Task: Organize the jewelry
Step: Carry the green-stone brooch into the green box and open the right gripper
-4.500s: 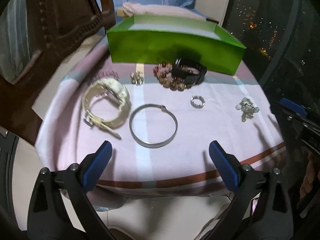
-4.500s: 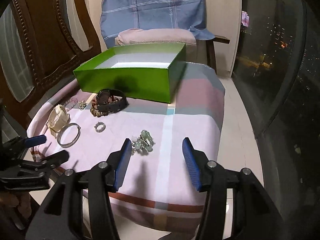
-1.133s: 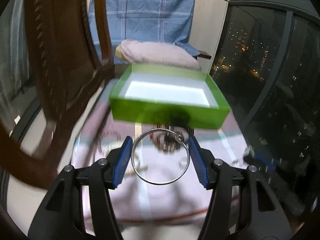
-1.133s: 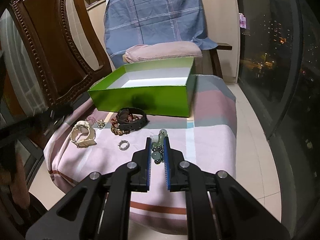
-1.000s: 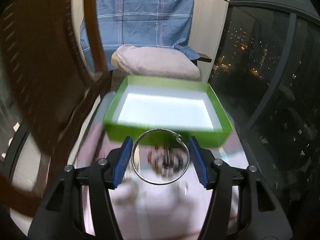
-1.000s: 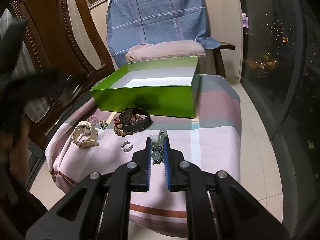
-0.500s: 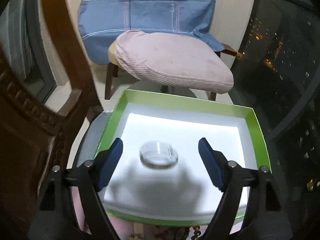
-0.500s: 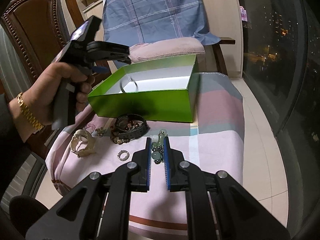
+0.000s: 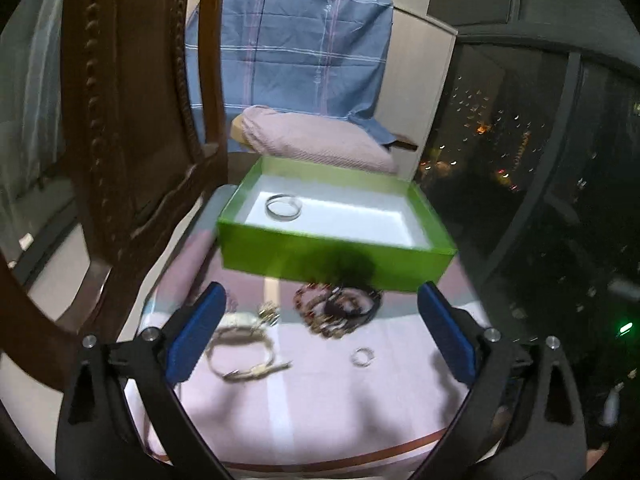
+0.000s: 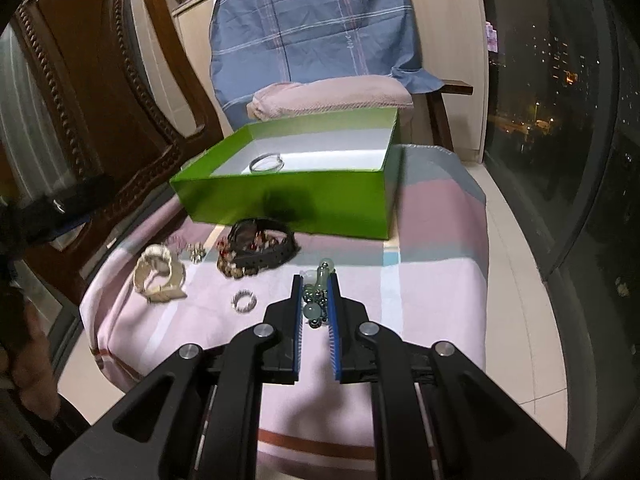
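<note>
- Now the bangle (image 9: 283, 208) lies flat inside the green box (image 9: 332, 256), near its far left corner.
- Left gripper (image 9: 320, 336) hangs empty over the table's (image 9: 320, 408) near edge, fingers wide apart and opening.
- Right gripper (image 10: 316, 312) has its fingers clamped on jade beads (image 10: 314, 300) at the table's middle.
- Cream watch (image 10: 160, 270), black watch (image 10: 264, 246) and ring (image 10: 244, 301) lie before the box.

Black angular tool arms (image 10: 316, 300) — blue finger pads (image 9: 196, 336), silver screws
</note>
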`<state>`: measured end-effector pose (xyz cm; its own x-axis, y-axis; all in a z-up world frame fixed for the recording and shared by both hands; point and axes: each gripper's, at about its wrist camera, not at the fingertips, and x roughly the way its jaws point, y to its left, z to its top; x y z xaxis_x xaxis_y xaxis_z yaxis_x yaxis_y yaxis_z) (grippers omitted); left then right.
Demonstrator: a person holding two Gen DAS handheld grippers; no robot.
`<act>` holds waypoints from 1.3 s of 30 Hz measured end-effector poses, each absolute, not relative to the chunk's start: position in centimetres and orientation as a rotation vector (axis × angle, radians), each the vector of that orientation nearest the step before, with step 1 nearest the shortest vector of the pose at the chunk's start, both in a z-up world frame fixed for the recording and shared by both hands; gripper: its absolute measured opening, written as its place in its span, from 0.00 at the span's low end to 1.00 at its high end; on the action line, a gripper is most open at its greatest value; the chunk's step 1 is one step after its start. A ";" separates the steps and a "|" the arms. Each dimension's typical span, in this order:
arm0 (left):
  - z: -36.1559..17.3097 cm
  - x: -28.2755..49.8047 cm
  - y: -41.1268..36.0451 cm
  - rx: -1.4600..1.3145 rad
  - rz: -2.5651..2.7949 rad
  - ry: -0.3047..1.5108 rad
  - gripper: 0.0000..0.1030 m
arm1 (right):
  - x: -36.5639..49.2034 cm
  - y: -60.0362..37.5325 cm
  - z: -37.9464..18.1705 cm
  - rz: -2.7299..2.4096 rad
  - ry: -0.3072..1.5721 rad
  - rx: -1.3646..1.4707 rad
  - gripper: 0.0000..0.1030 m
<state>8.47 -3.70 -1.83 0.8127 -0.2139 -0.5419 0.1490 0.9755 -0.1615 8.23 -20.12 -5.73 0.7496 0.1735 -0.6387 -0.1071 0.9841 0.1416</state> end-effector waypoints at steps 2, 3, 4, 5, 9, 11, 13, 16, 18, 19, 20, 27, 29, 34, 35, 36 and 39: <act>-2.3 8.8 -4.1 -0.075 -0.206 0.592 0.93 | 7.8 -19.6 -5.7 0.158 0.701 0.079 0.12; -2.4 8.7 -4.0 -0.073 -0.209 0.590 0.93 | 7.5 -19.3 -5.7 0.159 0.694 0.064 0.12; -2.4 8.8 -3.8 -0.085 -0.218 0.593 0.93 | 7.2 -19.1 -5.6 0.161 0.686 0.060 0.12; -2.4 8.7 -3.6 -0.099 -0.226 0.596 0.93 | 7.1 -19.1 -5.5 0.162 0.683 0.064 0.12; -2.1 9.6 -2.7 -0.117 -0.224 0.605 0.93 | 6.7 -18.8 -4.3 0.166 0.665 0.102 0.12; -2.2 9.8 -2.4 -0.114 -0.213 0.618 0.93 | 6.9 -18.4 -3.1 0.171 0.650 0.092 0.12; -2.2 9.9 -1.8 -0.134 -0.218 0.625 0.93 | 7.9 -17.7 -1.7 0.172 0.626 0.074 0.12; -2.0 10.1 -0.7 -0.184 -0.224 0.634 0.93 | 11.2 -17.5 0.7 0.159 0.615 0.091 0.12; -2.2 10.4 -0.2 -0.210 -0.222 0.650 0.93 | 14.7 -17.9 2.3 0.135 0.605 0.104 0.12; -2.2 10.5 -0.1 -0.215 -0.222 0.654 0.93 | 16.4 -18.1 2.9 0.122 0.603 0.105 0.12; -2.2 10.5 0.1 -0.217 -0.221 0.655 0.93 | 17.9 -18.3 3.4 0.104 0.599 0.103 0.12; -1.9 10.8 0.5 -0.197 -0.204 0.658 0.93 | 27.9 -20.9 3.3 -0.022 0.685 0.106 0.15; -1.9 10.9 0.8 -0.205 -0.199 0.664 0.93 | 27.2 -21.8 4.1 -0.026 0.647 0.141 0.29; -1.8 10.8 1.6 -0.216 -0.199 0.660 0.91 | 18.8 -22.9 7.1 0.061 0.466 0.203 0.58; -1.9 10.9 1.7 -0.218 -0.196 0.667 0.91 | 16.4 -22.9 7.2 0.068 0.439 0.186 0.59; -1.9 10.9 1.7 -0.219 -0.198 0.671 0.91 | 13.9 -22.9 7.0 0.067 0.415 0.170 0.60; -1.9 10.4 2.0 -0.210 -0.195 0.664 0.91 | 8.3 -22.6 5.2 0.028 0.391 0.121 0.64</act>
<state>10.44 1.99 -1.91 0.7707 -0.2450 -0.5882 0.1115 0.9607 -0.2541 8.33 -22.59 5.22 0.9243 0.0510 -0.3782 -0.0044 0.9924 0.1230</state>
